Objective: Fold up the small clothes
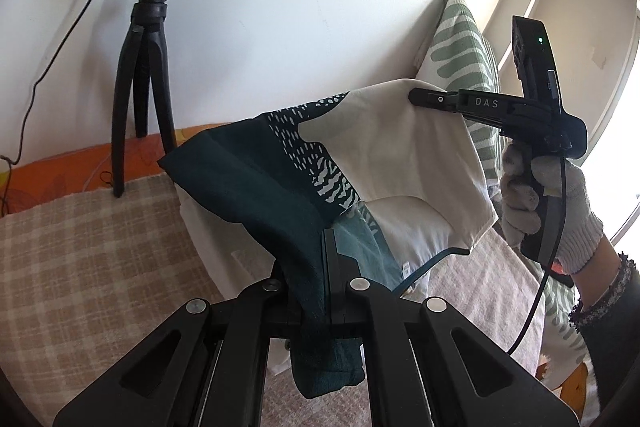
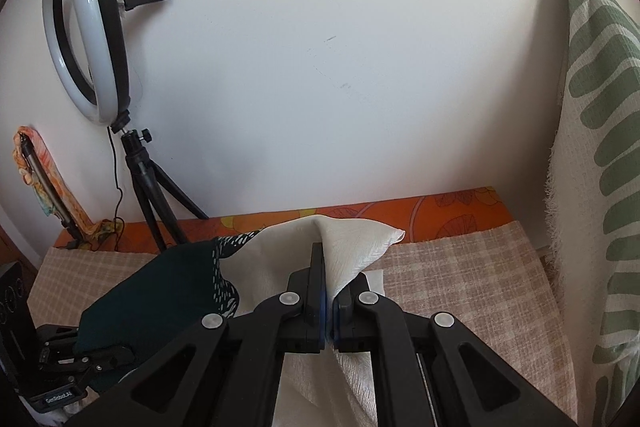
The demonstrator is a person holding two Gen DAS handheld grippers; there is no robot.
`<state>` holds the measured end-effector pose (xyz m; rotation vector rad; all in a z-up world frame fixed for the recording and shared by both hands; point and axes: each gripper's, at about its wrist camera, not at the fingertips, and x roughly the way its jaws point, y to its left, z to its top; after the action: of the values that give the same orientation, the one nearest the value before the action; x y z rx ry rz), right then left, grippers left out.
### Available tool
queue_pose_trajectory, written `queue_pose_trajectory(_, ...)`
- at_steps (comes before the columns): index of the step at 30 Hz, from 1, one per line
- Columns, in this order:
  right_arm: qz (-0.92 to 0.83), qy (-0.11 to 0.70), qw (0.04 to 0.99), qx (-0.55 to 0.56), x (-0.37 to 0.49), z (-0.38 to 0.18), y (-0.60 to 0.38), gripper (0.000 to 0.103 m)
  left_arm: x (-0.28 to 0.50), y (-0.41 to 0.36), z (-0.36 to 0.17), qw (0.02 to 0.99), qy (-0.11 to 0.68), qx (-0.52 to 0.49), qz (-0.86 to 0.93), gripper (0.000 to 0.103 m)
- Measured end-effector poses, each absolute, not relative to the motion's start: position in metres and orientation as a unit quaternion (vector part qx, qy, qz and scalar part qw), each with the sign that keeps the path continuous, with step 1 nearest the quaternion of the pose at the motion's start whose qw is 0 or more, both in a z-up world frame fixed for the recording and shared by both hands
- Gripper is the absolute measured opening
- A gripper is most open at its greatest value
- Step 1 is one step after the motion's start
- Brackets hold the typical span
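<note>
Left gripper [image 1: 329,239] clamps cloth [image 1: 380,147]; right gripper [image 2: 326,267] too

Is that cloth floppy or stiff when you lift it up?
Probably floppy: the cloth sags between the left tongs and the right tongs. Likely light, since thin pinches hold it up. It may slip, with only edges gripped.

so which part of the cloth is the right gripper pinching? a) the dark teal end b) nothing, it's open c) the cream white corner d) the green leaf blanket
c: the right gripper is shut on the cream white corner of the cloth, while the left gripper clamps the dark teal end.
</note>
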<state>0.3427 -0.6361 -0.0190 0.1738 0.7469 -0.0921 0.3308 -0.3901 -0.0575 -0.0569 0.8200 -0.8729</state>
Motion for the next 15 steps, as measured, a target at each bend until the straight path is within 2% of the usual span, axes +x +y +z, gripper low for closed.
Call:
queue_pose_trajectory(2,-0.053,0.371,0.924,0.081,0.345,-0.022,-0.637,0.0,0.33,-0.392,-0.055,0.828,0.386,-0.016,-0.407,0.005)
queue_pose_trajectory(4,-0.068,0.374,0.922,0.078,0.347,-0.026,-0.639,0.008,0.33,-0.397,-0.051,0.831,0.385,-0.005,-0.402,0.007)
queue_pose_trajectory(5,-0.078,0.374,0.921,0.073,0.347,-0.026,-0.639,0.016,0.329,-0.397,-0.049,0.831,0.385,-0.003,-0.401,0.011)
queue_pose_trajectory(6,-0.08,0.373,0.922,0.069,0.347,-0.025,-0.639,0.035,0.329,-0.398,-0.048,0.831,0.385,-0.001,-0.401,0.017)
queue_pose_trajectory(7,-0.083,0.369,0.924,0.061,0.345,-0.024,-0.638,0.038,0.329,-0.399,-0.046,0.831,0.386,0.002,-0.4,0.024)
queue_pose_trajectory(9,-0.089,0.368,0.924,0.054,0.342,-0.021,-0.634,0.041,0.326,-0.399,-0.043,0.833,0.384,0.008,-0.399,0.045)
queue_pose_trajectory(12,-0.09,0.368,0.924,0.06,0.337,-0.016,-0.63,0.047,0.318,-0.397,-0.038,0.839,0.377,0.015,-0.393,0.055)
queue_pose_trajectory(14,-0.096,0.363,0.925,0.054,0.33,-0.01,-0.625,0.053,0.313,-0.392,-0.036,0.838,0.38,0.023,-0.391,0.056)
queue_pose_trajectory(15,-0.099,0.36,0.926,0.054,0.327,-0.006,-0.623,0.059,0.31,-0.391,-0.035,0.837,0.383,0.025,-0.39,0.059)
